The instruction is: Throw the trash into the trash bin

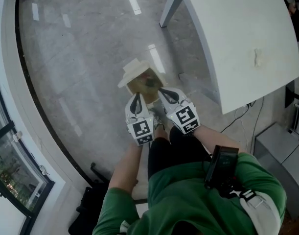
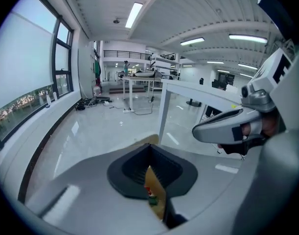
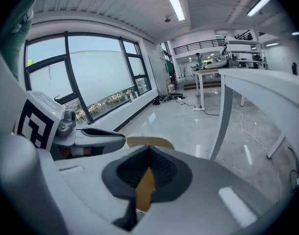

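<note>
Both the left claw and right claw are clamping shut on opposite edges of the open brown cardboard box. The box is hanging between them over the glossy grey floor, near the white desk.

Floor: grey polished stone or tile, glossy, with bright streak reflections. Table: white top, smooth, matt. Box: brown cardboard, matt, paler flaps, thin bare edge. Left gripper and right gripper: smooth white plastic shells with a slight sheen. Pads: black, ribbed, matt, rubber-like. Shirt: green cloth, soft, matt. Window: clear glass in dark matt frames.
</note>
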Demonstrator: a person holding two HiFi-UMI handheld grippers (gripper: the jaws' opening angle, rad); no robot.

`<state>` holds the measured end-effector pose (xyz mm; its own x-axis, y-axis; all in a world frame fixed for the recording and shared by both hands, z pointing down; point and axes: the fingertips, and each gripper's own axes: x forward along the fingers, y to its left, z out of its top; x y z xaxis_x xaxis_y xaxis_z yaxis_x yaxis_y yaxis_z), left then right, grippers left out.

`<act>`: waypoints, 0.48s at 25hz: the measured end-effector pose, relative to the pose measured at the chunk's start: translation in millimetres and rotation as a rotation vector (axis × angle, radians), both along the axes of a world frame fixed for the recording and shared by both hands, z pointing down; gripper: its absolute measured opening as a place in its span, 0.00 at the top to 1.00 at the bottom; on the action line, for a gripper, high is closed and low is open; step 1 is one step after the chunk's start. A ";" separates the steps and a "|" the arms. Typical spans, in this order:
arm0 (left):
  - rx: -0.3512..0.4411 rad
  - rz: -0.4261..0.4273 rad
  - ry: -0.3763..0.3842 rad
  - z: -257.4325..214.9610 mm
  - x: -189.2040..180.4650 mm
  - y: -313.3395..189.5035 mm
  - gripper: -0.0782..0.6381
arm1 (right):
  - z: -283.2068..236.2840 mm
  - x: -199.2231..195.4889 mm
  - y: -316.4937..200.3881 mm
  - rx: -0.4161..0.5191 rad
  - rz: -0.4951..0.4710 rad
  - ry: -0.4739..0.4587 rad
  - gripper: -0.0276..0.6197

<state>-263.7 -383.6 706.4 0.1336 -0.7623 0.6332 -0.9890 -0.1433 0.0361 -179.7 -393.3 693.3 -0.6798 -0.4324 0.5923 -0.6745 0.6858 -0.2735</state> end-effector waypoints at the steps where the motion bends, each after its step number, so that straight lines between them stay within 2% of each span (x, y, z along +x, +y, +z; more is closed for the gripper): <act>1: 0.023 0.006 0.001 -14.8 -1.0 0.7 0.89 | -12.4 -2.8 1.9 0.013 -0.004 -0.005 0.95; 8: 0.184 0.033 0.014 -98.0 5.6 -11.8 0.89 | -83.8 3.3 -13.3 0.147 0.025 -0.064 0.95; 12: 0.230 0.029 0.030 -144.3 15.8 5.6 0.89 | -124.8 12.6 2.8 0.175 0.040 -0.080 0.95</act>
